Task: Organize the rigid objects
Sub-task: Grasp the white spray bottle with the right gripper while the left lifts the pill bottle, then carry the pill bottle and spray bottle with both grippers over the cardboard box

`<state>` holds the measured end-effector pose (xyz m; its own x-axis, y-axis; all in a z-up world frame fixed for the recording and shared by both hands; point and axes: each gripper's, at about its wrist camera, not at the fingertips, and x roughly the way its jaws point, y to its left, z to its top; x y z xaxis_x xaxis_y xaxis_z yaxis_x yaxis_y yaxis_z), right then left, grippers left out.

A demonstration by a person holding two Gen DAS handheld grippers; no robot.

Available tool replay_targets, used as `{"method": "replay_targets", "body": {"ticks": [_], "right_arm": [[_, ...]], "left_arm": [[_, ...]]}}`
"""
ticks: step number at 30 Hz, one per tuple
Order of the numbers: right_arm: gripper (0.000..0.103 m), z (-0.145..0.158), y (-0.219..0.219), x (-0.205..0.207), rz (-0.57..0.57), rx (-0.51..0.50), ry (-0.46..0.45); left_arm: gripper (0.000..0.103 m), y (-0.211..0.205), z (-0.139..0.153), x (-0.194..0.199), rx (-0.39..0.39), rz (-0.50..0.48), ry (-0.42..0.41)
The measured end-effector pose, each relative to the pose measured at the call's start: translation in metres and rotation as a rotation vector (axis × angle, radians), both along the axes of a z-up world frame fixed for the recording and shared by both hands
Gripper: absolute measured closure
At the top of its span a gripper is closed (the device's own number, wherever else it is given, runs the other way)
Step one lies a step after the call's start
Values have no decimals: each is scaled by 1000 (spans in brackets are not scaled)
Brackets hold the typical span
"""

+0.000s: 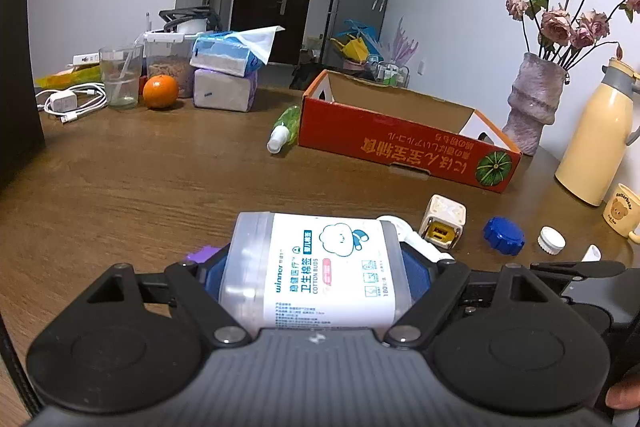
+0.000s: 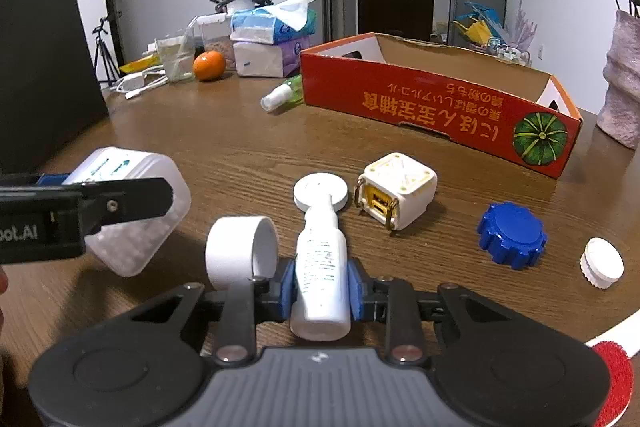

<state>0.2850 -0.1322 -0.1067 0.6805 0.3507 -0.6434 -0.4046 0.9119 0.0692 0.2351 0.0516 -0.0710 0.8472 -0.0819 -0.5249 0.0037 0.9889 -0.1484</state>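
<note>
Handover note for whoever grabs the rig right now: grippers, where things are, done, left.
Left gripper: shut on the cotton buds box, lifted off the table.
Right gripper: shut on the white spray bottle, low at the table.
Loose on the table: white roll, round white disc, white and yellow cube, blue cap, white cap, green spray bottle beside the orange cardboard box.
Done: nothing visible in the box; its floor is partly hidden.
Left: probably drop both held items into the box, then the loose ones.
</note>
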Motion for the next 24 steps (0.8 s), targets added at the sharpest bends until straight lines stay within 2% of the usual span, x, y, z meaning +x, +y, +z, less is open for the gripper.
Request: {"method": "replay_targets", "body": {"ticks": [13,24], "right_arm": [[76,22,-17,-11,-31,56,-76],[76,44,-40,-7,-85,80,-150]], "left_arm": [[20,-15,31,7,38,-14,-49],[20,-28,55,27,26,-24,-80]]}}
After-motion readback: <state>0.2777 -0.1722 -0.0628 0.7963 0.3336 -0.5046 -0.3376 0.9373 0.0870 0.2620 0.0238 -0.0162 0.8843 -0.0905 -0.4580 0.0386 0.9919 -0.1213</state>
